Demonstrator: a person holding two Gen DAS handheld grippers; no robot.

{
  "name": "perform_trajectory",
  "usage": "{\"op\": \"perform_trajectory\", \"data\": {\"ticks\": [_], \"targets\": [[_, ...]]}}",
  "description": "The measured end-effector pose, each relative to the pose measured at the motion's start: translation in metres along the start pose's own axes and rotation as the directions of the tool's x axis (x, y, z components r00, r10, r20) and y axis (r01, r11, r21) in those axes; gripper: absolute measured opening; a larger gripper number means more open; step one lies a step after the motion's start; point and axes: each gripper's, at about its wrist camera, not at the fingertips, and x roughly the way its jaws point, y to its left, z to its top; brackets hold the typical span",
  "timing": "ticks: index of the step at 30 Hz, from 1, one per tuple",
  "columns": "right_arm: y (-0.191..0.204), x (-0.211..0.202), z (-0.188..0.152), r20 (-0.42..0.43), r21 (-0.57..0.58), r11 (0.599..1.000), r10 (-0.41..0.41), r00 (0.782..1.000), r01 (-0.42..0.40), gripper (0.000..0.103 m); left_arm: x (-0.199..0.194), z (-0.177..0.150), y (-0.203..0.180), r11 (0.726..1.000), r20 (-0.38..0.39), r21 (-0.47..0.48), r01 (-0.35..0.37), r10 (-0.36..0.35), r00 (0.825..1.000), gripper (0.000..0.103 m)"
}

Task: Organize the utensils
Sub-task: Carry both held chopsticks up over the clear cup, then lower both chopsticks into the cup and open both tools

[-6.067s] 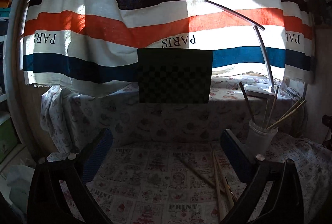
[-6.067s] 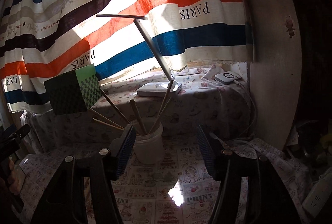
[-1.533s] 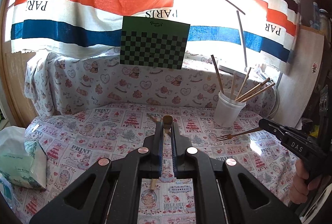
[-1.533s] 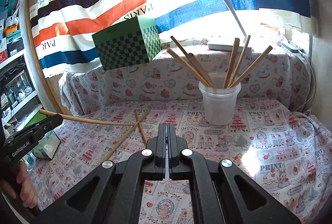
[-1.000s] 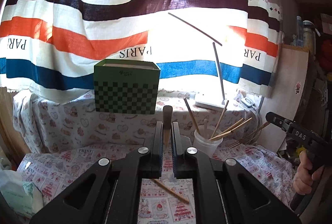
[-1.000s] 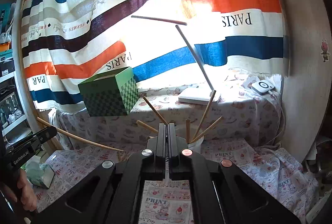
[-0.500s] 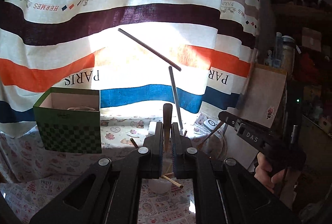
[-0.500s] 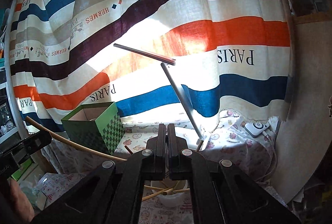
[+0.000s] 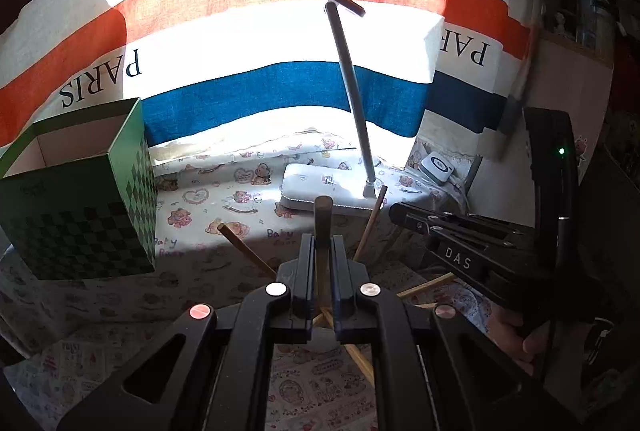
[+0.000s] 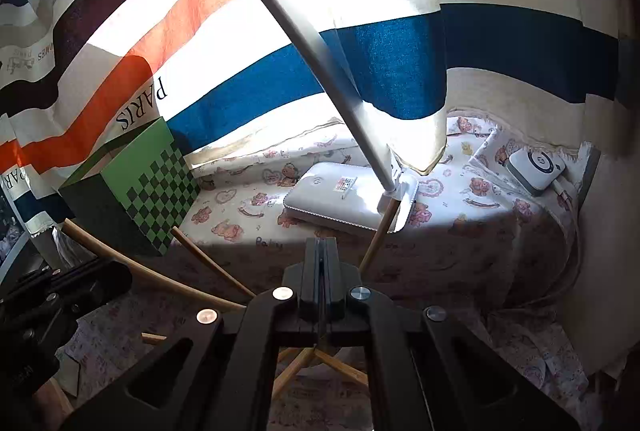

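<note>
My left gripper (image 9: 322, 247) is shut on a long wooden utensil (image 9: 323, 211) whose rounded end sticks up past the fingers. In the right wrist view the left gripper (image 10: 120, 277) sits low left, and the utensil's shaft (image 10: 180, 287) slants down towards the middle. My right gripper (image 10: 320, 247) is shut; only a thin pale strip of the fork shows between its fingers. It appears beside the left one as a black body (image 9: 396, 213) held by a hand. Wooden sticks (image 9: 248, 253) (image 10: 378, 231) fan out from under both grippers. The cup that holds them is hidden.
A green chequered box (image 9: 80, 199) stands open-topped on the left. A white desk lamp (image 9: 352, 103) rises from its flat base (image 10: 340, 195) on the cloth-covered ledge, with a small white device (image 10: 538, 167) at the right. A striped curtain hangs behind.
Both grippers have come forward towards the ledge and lamp, staying shut. The cup has slipped out of sight under them, and the right gripper now sits close beside the left.
</note>
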Motion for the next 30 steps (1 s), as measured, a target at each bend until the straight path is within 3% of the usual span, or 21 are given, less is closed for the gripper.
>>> {"op": "perform_trajectory", "data": {"ticks": [11,17,19,23,26,28,30], "targets": [[-0.004,0.034,-0.001,-0.123,0.013,1.000,-0.010,0.992,0.011,0.002,0.037,0.008,0.011,0.999,-0.077,-0.005,-0.040,0.039,0.996,0.006],[-0.006,0.046,-0.002,-0.165,0.047,0.999,0.024,0.986,-0.016,0.002,0.043,0.011,0.022,0.999,-0.056,-0.050,0.008,-0.011,0.998,0.006],[-0.005,0.046,-0.002,-0.158,0.037,0.999,0.022,0.987,-0.017,0.002,0.036,0.012,0.024,0.999,-0.027,-0.046,0.003,-0.005,1.000,0.011],[-0.004,0.041,0.001,-0.144,0.036,0.999,0.031,0.989,-0.026,0.003,0.019,0.013,0.028,0.998,0.033,-0.030,-0.048,0.049,0.998,0.036],[-0.004,0.032,0.003,-0.123,0.043,0.999,0.038,0.992,-0.033,0.016,0.002,0.013,0.031,0.994,0.088,-0.016,-0.111,0.112,0.990,0.051],[-0.002,0.019,0.006,-0.073,0.032,0.999,0.019,0.997,-0.017,0.031,-0.010,0.012,0.034,0.988,0.128,-0.006,-0.157,0.157,0.979,0.060],[0.002,0.004,0.008,-0.030,0.013,1.000,0.005,1.000,-0.004,0.036,-0.024,0.011,0.039,0.980,0.172,-0.008,-0.200,0.198,0.965,0.071]]}}
